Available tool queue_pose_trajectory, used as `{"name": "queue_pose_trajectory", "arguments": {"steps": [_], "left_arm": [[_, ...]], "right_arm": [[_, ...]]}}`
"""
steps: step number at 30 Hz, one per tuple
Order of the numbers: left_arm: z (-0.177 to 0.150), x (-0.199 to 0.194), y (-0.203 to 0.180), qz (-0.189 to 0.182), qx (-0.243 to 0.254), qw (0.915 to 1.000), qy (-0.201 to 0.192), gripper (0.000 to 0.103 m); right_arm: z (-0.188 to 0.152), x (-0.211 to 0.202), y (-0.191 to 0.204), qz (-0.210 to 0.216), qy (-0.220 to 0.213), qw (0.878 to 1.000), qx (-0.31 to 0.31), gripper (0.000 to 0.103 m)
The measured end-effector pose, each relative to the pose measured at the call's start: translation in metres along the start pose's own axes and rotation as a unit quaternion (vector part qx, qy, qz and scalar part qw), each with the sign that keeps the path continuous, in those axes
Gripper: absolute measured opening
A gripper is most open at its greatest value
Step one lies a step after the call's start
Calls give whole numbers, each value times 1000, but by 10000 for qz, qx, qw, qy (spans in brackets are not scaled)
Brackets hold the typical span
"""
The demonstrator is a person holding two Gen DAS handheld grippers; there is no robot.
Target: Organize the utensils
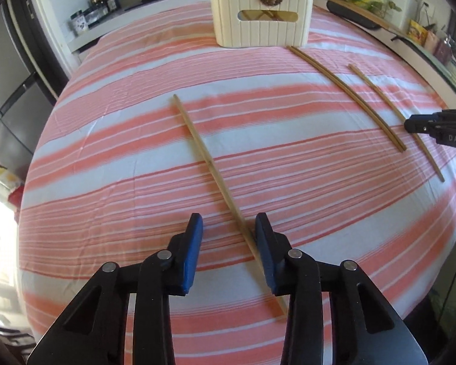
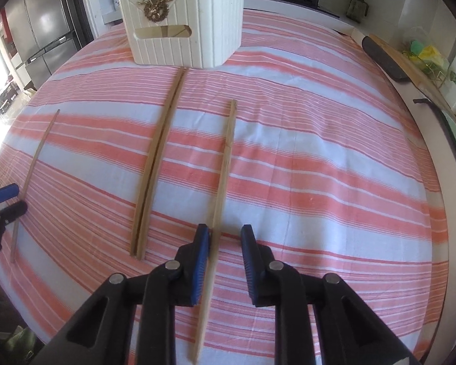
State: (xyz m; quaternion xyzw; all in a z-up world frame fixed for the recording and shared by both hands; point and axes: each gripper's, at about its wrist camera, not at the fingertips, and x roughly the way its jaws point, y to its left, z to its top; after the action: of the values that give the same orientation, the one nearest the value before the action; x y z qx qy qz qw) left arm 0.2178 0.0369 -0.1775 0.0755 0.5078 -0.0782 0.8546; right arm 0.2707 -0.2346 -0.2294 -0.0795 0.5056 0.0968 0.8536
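Left gripper [image 1: 228,228]: part open astride a chopstick [image 1: 197,140] in front of the basket [image 1: 260,12]; grip uncertain.
Right gripper [image 2: 225,238]: slackly open, another chopstick [image 2: 225,164] against one pad, lying flat.
Pair [image 2: 158,164]: between them, pointing at the basket, likely awaiting collection.

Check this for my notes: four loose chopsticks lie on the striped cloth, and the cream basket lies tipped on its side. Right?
Not quite. The cream basket stands upright at the far end of the striped cloth, as the right wrist view shows. The chopstick count holds.
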Motion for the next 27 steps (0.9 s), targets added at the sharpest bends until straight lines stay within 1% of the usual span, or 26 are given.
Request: {"name": "queue_pose_trajectory", "arguments": {"steps": [1, 2, 3, 4, 5, 6, 7, 10, 13, 15, 17, 18, 19, 20, 21, 22, 24, 25, 27], "left_arm": [[1, 1, 9, -27, -34, 10000, 40, 40], [3, 1, 17, -39, -92, 9999, 72, 42], [5, 1, 25, -59, -166, 9998, 111, 47], [6, 1, 30, -94, -232, 9996, 123, 51], [9, 1, 37, -169, -293, 9994, 115, 61], [14, 2, 41, -236, -343, 9991, 106, 67], [18, 5, 43, -258, -362, 9989, 116, 69], [38, 19, 42, -211, -225, 9993, 224, 69], [59, 41, 43, -173, -204, 9986, 454, 69], [74, 51, 44, -147, -200, 9986, 470, 70], [88, 58, 46, -199, -250, 9980, 545, 66], [94, 61, 47, -196, -283, 9979, 547, 56], [99, 62, 46, -155, -281, 9981, 523, 50], [102, 63, 45, -195, -262, 9982, 499, 36], [104, 63, 43, -211, -239, 9984, 466, 12], [105, 62, 42, -177, -212, 9986, 441, 7], [104, 58, 41, -135, -224, 9991, 331, 5], [103, 51, 42, -160, -280, 9993, 213, 5], [100, 29, 43, -277, -418, 9987, -124, 5]], "right_arm": [[0, 0, -4, 66, 53, 10000, 41, 21], [1, 0, -6, 142, 105, 9998, 66, 25], [2, 0, -8, 199, 163, 9996, 91, 25], [3, 0, -10, 282, 213, 9993, 120, 28], [5, 1, -11, 395, 264, 9988, 152, 34], [7, 1, -13, 498, 326, 9981, 172, 37], [9, 4, -14, 521, 387, 9978, 153, 39], [23, 12, -11, 476, 555, 9973, -103, 39], [42, 21, -9, 435, 624, 9969, -224, 39], [59, 29, -8, 406, 626, 9969, -258, 39], [77, 39, -9, 284, 547, 9979, -211, 39], [85, 43, -11, 309, 490, 9983, -100, 40], [93, 48, -12, 327, 445, 9985, -6, 38], [100, 51, -13, 295, 404, 9987, 50, 30], [107, 53, -12, 202, 347, 9992, 45, 19], [111, 55, -12, 197, 328, 9993, 27, 7], [114, 55, -14, 317, 276, 9990, 151, 6], [113, 51, -15, 423, 213, 9986, 217, 6], [109, 30, -18, 538, -105, 9981, 284, 6]]}}
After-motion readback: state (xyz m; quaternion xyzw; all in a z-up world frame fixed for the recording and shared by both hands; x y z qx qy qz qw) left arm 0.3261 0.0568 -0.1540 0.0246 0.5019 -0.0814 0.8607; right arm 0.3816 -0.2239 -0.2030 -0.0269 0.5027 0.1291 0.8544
